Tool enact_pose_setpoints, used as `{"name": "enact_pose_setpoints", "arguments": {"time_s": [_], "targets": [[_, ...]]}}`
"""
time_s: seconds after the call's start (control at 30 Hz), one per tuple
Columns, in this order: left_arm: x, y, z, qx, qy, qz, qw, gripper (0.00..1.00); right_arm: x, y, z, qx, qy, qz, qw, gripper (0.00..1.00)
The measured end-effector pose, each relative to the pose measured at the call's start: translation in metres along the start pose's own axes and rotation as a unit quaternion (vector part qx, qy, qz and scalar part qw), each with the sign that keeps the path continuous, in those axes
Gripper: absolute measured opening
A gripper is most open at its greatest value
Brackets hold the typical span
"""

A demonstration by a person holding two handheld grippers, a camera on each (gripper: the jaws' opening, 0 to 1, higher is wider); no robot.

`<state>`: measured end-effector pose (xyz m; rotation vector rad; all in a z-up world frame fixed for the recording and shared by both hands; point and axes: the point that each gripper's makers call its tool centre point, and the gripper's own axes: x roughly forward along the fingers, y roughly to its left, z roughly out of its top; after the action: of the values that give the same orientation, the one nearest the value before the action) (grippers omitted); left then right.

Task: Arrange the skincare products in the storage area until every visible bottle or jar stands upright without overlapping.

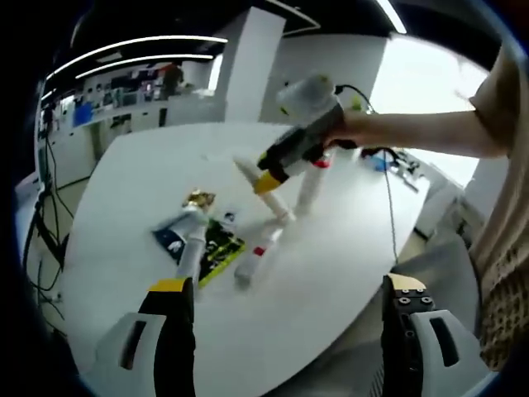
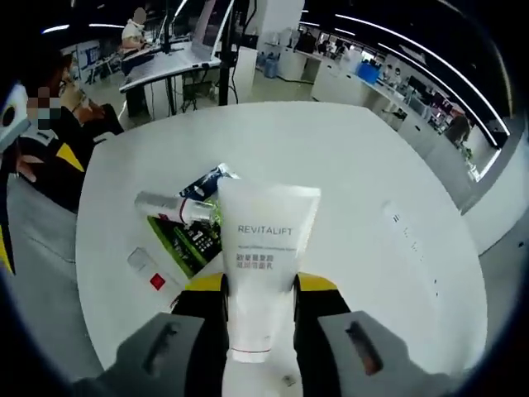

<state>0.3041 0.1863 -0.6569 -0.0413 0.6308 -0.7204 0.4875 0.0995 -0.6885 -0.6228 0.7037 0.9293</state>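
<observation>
My right gripper [image 2: 263,288] is shut on a white REVITALIFT tube [image 2: 266,240]. In the left gripper view a hand holds that right gripper [image 1: 269,180] over the table's middle, with the white tube [image 1: 281,211] tilted and its lower end near the tabletop. Just behind it a white bottle with a red cap [image 1: 312,188] stands upright. A white tube with a red mark [image 1: 252,258] lies flat. A silver bottle [image 1: 192,244] [image 2: 168,206] lies across a green box [image 1: 221,244] [image 2: 188,241], beside a blue tube [image 1: 168,240] [image 2: 207,182]. My left gripper [image 1: 285,310] is open over the near table edge.
The round white table [image 1: 331,273] [image 2: 364,165] drops off close to my left gripper. A small gold item [image 1: 198,198] sits behind the blue tube. A cable [image 1: 387,198] runs across the table's right side. Desks and seated people [image 2: 132,33] fill the background.
</observation>
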Motion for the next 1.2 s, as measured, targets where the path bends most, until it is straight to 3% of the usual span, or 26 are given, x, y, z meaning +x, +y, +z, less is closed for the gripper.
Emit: {"name": "enact_pose_setpoints", "arguments": {"time_s": [0.4, 0.73, 1.07, 1.2], "targets": [[0.009, -0.009, 0.017, 0.023, -0.008, 0.002, 0.9997, 0.92, -0.042, 0.019, 0.02, 0.056, -0.073, -0.02, 0.9956, 0.29], [0.018, -0.018, 0.025, 0.019, -0.019, 0.013, 0.9996, 0.88, -0.084, 0.036, 0.033, 0.111, -0.131, -0.041, 0.9843, 0.29], [0.033, -0.033, 0.051, 0.038, -0.042, 0.02, 0.9982, 0.81, -0.118, 0.056, 0.041, 0.125, -0.164, -0.058, 0.9768, 0.28], [0.04, -0.038, 0.063, 0.045, -0.063, 0.023, 0.9968, 0.69, -0.129, 0.067, 0.042, 0.167, -0.182, -0.05, 0.9677, 0.29]]}}
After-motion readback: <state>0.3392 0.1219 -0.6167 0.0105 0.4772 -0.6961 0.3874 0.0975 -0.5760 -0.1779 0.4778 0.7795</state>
